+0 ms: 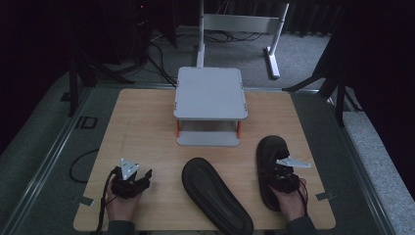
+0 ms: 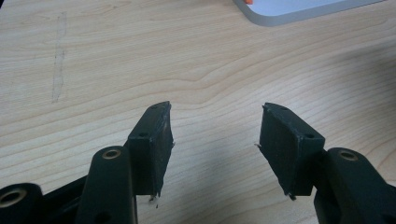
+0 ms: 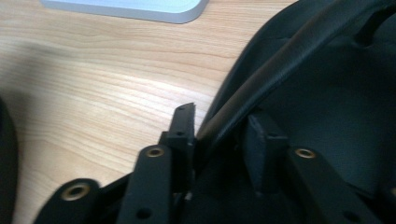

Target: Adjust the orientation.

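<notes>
Far left of the wooden table (image 1: 147,127), the left gripper (image 1: 142,177) sits in the person's hand near the front edge, jaws spread wide with nothing but bare wood between them; the left gripper view shows the gap clearly.

Next over, a black slipper (image 1: 215,195) lies sole-up near the front middle, angled so its toe points up-left and its heel runs off toward the front edge. It's a flat, dark oval with a faint tread.

Behind it, mid-table, stands a small grey two-tier rack (image 1: 210,93) with orange bits on the posts.

Then on the right, the second black slipper (image 1: 269,152) lies open side up, pointing away from the person, just right of the rack's front. It's matte black with a thick rolled rim and a hollow, dark inside. The right gripper (image 1: 281,177) is at its heel end, and in the right gripper view the jaws straddle the slipper's rim (image 3: 243,93), one outside, one inside, pinching it.
</notes>
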Demonstrator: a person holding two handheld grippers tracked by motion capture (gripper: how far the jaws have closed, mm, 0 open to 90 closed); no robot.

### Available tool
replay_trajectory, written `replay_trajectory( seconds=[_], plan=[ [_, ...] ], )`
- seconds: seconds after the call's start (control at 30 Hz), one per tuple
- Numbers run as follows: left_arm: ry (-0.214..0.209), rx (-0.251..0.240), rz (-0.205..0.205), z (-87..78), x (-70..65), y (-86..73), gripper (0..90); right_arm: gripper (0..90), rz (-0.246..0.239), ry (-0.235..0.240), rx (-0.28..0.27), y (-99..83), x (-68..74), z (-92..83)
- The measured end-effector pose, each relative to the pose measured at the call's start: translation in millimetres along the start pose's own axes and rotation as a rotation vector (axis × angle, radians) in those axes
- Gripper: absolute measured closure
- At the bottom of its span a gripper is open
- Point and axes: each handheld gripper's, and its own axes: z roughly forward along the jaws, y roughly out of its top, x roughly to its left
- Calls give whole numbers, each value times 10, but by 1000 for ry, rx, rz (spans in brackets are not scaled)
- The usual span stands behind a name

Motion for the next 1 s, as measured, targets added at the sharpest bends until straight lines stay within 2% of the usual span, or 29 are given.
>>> replay_trajectory(
  seconds=[0.13,0.17,0.2,0.23,0.3,0.4,0.67,0.77,0.87,1.0],
  plan=[
    [0,4,3,7,-3,0,441,717,-12,37,4,-9,51,5],
    [-1,4,3,8,-3,0,441,727,-51,65,11,-16,129,14],
    [-1,4,4,7,-3,1,441,732,-67,79,15,-20,175,22],
    [-1,4,4,7,-3,1,440,732,-67,79,15,-20,175,22],
    [-1,3,5,4,-1,1,441,735,-108,102,19,-23,276,46],
    [0,2,4,0,-1,1,440,726,-128,115,24,-12,353,70],
    [-2,2,5,2,-5,1,441,703,-133,115,34,-33,409,37],
    [-1,1,3,-2,-7,1,440,629,-160,83,29,-45,442,17],
    [-1,-1,-1,-6,-6,-2,440,536,-183,40,-5,-40,506,-73],
    [-1,-3,-1,-9,-7,-2,440,455,-204,62,-63,-33,616,-253]
  ],
)
